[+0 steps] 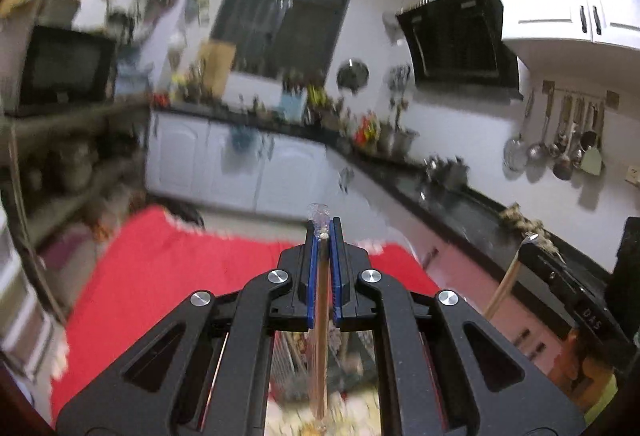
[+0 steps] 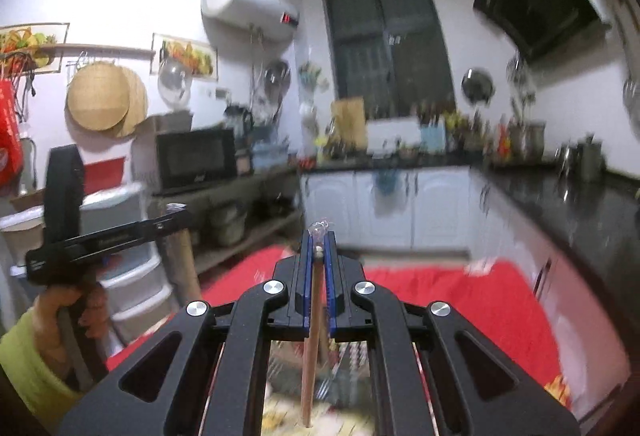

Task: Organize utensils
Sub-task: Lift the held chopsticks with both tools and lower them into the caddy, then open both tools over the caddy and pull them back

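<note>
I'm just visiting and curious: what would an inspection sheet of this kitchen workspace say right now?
Surface: red cloth on the table below; a patterned area nearer the cameras is blurred.
Job's things: one wooden chopstick in the left gripper; a second chopstick in the right gripper. Both hang down from the fingers.
Clutter: blurred metal objects beneath the grippers, unclear.
Grippers: both shut on their chopsticks, held up over the table.
Cables: nothing seen.
Surroundings: black countertop, white cabinets, microwave, range hood, hanging ladles, water heater.
</note>
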The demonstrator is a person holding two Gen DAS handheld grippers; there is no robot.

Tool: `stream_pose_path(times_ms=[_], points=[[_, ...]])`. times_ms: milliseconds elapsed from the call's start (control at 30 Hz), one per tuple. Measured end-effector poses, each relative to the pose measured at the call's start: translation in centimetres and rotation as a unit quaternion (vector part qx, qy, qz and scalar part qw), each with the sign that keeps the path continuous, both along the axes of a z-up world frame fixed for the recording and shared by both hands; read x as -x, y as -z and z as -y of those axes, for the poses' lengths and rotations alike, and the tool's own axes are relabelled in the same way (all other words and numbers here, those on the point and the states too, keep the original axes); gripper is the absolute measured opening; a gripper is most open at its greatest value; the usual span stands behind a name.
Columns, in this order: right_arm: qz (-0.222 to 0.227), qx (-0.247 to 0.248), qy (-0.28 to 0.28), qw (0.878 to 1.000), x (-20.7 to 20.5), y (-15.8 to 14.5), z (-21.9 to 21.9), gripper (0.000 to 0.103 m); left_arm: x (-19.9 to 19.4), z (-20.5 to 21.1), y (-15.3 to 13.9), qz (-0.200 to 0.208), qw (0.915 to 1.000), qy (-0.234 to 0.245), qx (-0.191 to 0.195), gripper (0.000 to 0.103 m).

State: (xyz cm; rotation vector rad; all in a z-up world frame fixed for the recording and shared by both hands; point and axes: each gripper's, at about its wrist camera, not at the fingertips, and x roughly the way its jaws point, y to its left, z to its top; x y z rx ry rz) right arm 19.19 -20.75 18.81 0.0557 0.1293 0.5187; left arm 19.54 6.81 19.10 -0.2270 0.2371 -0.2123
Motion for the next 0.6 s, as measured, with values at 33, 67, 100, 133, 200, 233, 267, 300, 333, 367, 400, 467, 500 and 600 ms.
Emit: stream_pose_path(times_ms=[33,67,100,133,200,233,267,300,333,367,400,467,500,600], points=[[0.010,-0.001,0.006,1.000,-0.4,-0.2,0.0,0.006,-0.3,0.2,-0.4,0.007,1.0000,-0.003,0.000,0.003],[0.022,0.000,0.013,1.000,-0.9,-0.5,0.0,0.006,-0.6,0.4,-0.7,0.014,0.9999,-0.008,0.002,0.003],[0.031,0.001,0.021,0.999,-1.5,-0.7,-0.1,0.006,-0.9,0.5,-0.9,0.019,0.9998,-0.011,0.002,0.003],[0.037,0.002,0.028,0.999,-1.9,-0.7,-0.1,0.006,-1.3,0.8,-1.1,0.027,0.9995,-0.016,0.000,0.003],[0.047,0.007,0.035,0.998,-3.0,-0.6,-0.4,0.006,-2.0,1.5,-1.2,0.040,0.9987,-0.029,-0.011,0.003],[0.052,0.013,0.041,0.998,-3.4,-0.5,-0.6,0.006,-2.5,1.9,-0.9,0.042,0.9984,-0.035,-0.013,0.003],[0.059,0.021,0.048,0.997,-4.1,-0.1,-0.9,0.006,-3.0,2.2,-0.6,0.044,0.9982,-0.038,-0.014,0.003],[0.060,0.024,0.047,0.997,-4.3,0.1,-1.2,0.006,-3.5,2.5,-0.1,0.047,0.9979,-0.041,-0.017,0.003],[0.060,0.027,0.047,0.997,-4.6,0.6,-1.4,0.006,-3.8,2.8,0.5,0.049,0.9978,-0.041,-0.017,0.003],[0.058,0.031,0.054,0.996,-5.1,1.1,-1.6,0.006,-4.2,3.0,0.9,0.047,0.9980,-0.037,-0.019,0.003],[0.053,0.036,0.058,0.996,-5.6,1.7,-1.7,0.006,-4.7,3.3,1.6,0.042,0.9982,-0.037,-0.022,0.003],[0.039,0.039,0.061,0.997,-6.0,3.0,-2.0,0.007,-5.2,3.4,2.9,0.035,0.9987,-0.029,-0.024,0.003],[0.029,0.045,0.066,0.996,-6.3,3.5,-2.0,0.014,-5.6,3.6,3.5,0.026,0.9990,-0.027,-0.027,0.003],[0.010,0.039,0.071,0.997,-5.9,4.6,-1.7,0.044,-5.4,3.3,5.1,0.007,0.9996,-0.020,-0.017,0.050]])
